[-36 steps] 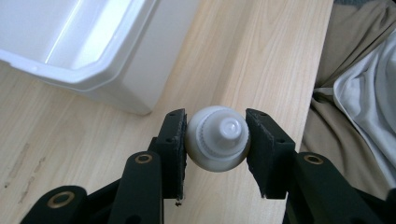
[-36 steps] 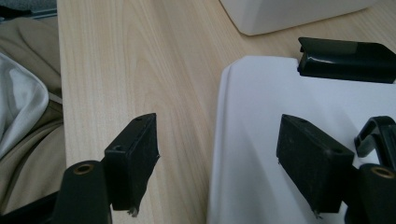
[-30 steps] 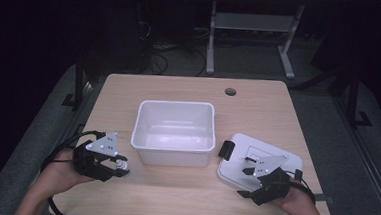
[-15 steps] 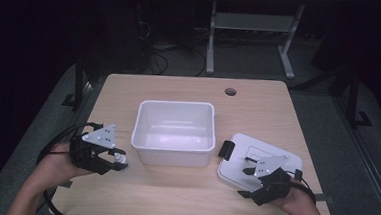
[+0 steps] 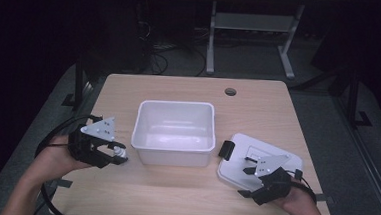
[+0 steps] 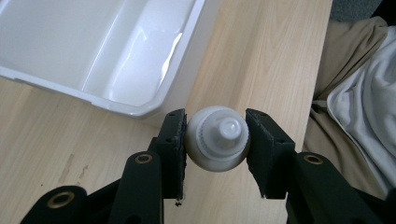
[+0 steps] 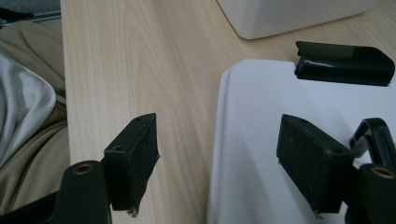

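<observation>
Dim room, grey carpet floor [image 5: 261, 67], pale wooden table [image 5: 268, 112], grey metal frame [image 5: 253, 26] behind

A dim lab or office workspace: a pale wood-laminate surface [image 5: 179, 94] with a round cable port [image 5: 230, 92] stands on grey carpet [image 5: 324, 105], with tangled black cables [image 5: 156, 60] and a white metal desk frame [image 5: 251, 28] at the upper centre of the frame.

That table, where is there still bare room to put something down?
The far strip of table behind the white tub, beside the round hole, is bare, as is the near edge between the hands. It is crowded beside the tub, around each tool and the lid.
</observation>
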Tool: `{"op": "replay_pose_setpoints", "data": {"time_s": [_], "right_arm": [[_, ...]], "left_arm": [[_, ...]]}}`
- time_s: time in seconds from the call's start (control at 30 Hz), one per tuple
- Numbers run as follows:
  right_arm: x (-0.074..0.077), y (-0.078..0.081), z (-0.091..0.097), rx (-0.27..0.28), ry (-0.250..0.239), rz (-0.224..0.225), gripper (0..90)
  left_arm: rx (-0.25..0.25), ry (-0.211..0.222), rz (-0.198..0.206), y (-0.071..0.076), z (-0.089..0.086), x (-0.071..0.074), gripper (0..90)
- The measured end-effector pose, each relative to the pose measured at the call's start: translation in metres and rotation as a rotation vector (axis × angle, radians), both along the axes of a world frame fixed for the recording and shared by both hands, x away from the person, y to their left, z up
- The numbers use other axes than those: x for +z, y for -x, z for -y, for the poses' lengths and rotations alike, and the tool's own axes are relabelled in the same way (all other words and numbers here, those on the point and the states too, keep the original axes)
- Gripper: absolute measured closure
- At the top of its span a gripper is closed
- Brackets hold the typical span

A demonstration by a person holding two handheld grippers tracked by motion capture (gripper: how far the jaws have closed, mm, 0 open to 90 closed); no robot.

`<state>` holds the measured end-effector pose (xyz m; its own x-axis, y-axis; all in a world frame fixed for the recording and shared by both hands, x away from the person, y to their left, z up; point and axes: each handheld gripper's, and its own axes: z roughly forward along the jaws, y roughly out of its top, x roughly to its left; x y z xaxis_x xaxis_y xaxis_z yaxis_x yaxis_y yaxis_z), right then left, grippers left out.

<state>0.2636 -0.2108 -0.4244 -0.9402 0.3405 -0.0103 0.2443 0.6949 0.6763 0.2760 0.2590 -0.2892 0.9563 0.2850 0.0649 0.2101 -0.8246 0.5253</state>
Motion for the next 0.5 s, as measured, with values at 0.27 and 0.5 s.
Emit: {"op": "replay_pose_setpoints", "data": {"time_s": [0.27, 0.5], "right_arm": [[-0.0023, -0.0004, -0.0012, 0.006, 0.002, -0.005, 28.5], [-0.0020, -0.0005, -0.0023, 0.001, 0.001, -0.013, 28.5]], "left_arm": [[-0.005, 0.001, -0.006, -0.0018, 0.0013, 0.0021, 60.0], [0.001, 0.011, -0.004, -0.0021, -0.0002, 0.0026, 60.0]]}}
